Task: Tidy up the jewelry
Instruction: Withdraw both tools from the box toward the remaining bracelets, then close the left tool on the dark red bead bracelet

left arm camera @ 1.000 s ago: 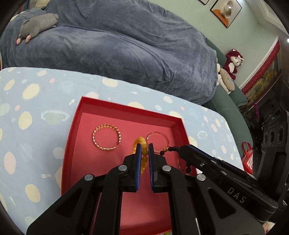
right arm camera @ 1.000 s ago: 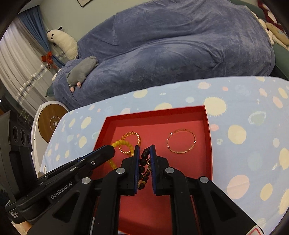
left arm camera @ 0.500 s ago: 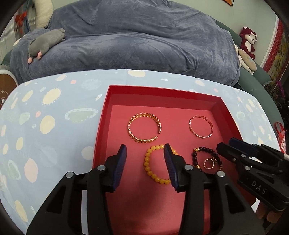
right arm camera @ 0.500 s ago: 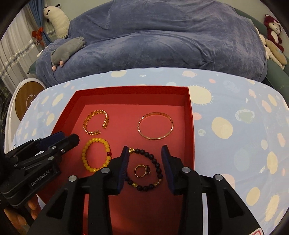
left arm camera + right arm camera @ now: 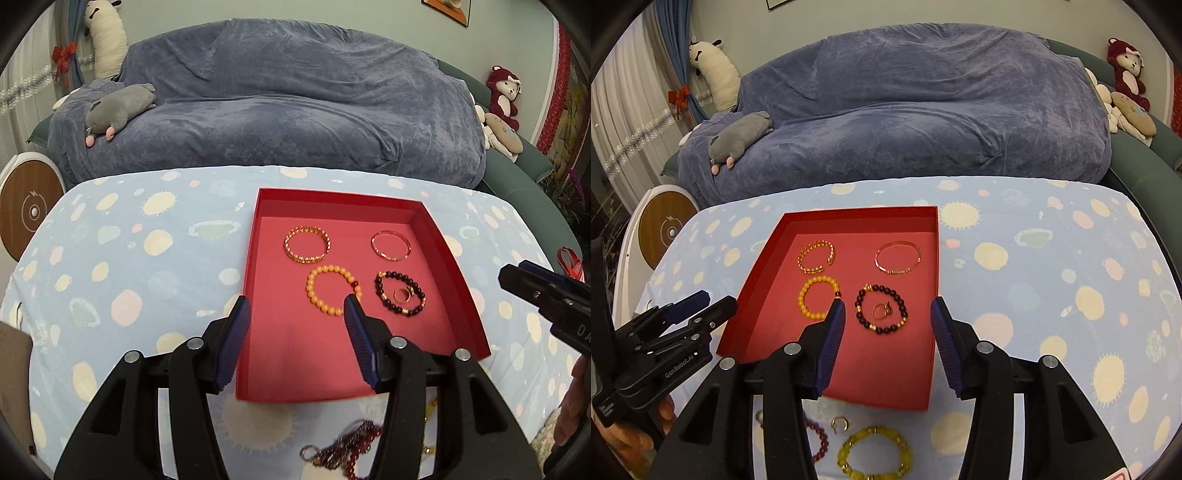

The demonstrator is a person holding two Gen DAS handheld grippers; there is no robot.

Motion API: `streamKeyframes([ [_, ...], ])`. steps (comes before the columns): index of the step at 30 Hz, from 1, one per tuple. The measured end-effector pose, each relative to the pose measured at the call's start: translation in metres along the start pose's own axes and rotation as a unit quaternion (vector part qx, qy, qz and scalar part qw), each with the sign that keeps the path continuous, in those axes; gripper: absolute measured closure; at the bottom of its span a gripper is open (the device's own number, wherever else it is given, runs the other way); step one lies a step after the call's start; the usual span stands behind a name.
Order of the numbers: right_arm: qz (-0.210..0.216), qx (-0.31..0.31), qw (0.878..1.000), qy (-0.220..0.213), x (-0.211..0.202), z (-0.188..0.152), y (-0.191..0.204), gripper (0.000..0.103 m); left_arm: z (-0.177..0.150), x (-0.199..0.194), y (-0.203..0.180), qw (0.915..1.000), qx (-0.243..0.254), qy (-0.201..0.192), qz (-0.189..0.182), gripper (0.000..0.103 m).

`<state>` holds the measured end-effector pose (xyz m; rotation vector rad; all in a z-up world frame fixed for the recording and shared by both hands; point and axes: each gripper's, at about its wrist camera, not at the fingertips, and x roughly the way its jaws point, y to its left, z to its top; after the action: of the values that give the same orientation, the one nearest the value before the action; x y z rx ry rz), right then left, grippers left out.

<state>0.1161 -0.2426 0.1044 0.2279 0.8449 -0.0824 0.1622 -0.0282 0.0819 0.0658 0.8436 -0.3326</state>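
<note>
A red tray [image 5: 458,266] [image 5: 757,266] on the spotted cloth holds a twisted gold bangle [image 5: 306,229], a thin gold bangle [image 5: 388,257], an orange bead bracelet [image 5: 310,288] [image 5: 801,299] and a dark bead bracelet [image 5: 380,291] [image 5: 858,306] with a gold ring [image 5: 882,310] lying inside it. My left gripper [image 5: 295,301] hovers over the tray's near left part; its jaws are opening with nothing between them. My right gripper [image 5: 887,302] hangs above the dark bracelet, also opening and empty.
On the cloth in front of the tray lie a yellow bead bracelet [image 5: 875,432], a dark red bead strand [image 5: 820,439] [image 5: 347,443] and a small gold hoop [image 5: 837,422]. A blanket-covered sofa [image 5: 295,110] with plush toys stands behind the table.
Both grippers were shut on bracelets inside the tray; they have opened, let go and drawn back and up. The orange and dark bracelets now lie flat in the tray.
</note>
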Motion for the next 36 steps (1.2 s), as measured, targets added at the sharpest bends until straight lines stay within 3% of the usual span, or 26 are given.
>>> streamKeyframes([
  [12, -0.012, 0.019, 0.998, 0.053, -0.033, -0.106, -0.003, 0.056, -0.105, -0.024, -0.02, 0.9976, -0.003, 0.07, -0.002, 0.053],
  [22, -0.023, -0.004, 0.997, 0.077, -0.031, -0.142, 0.004, 0.056, -0.125, 0.0, -0.032, 0.9945, -0.029, 0.1, -0.006, 0.054],
  [24, -0.023, -0.002, 0.996, 0.081, -0.029, -0.144, 0.003, 0.056, -0.124, 0.005, -0.034, 0.9942, -0.03, 0.103, -0.007, 0.058],
  [31, -0.021, 0.018, 0.996, 0.087, -0.024, -0.145, -0.004, 0.056, -0.126, 0.006, -0.034, 0.994, -0.025, 0.104, -0.021, 0.095],
  [36, -0.024, 0.022, 0.995, 0.092, -0.021, -0.147, -0.007, 0.056, -0.13, -0.008, -0.024, 0.9938, -0.039, 0.099, -0.033, 0.095],
])
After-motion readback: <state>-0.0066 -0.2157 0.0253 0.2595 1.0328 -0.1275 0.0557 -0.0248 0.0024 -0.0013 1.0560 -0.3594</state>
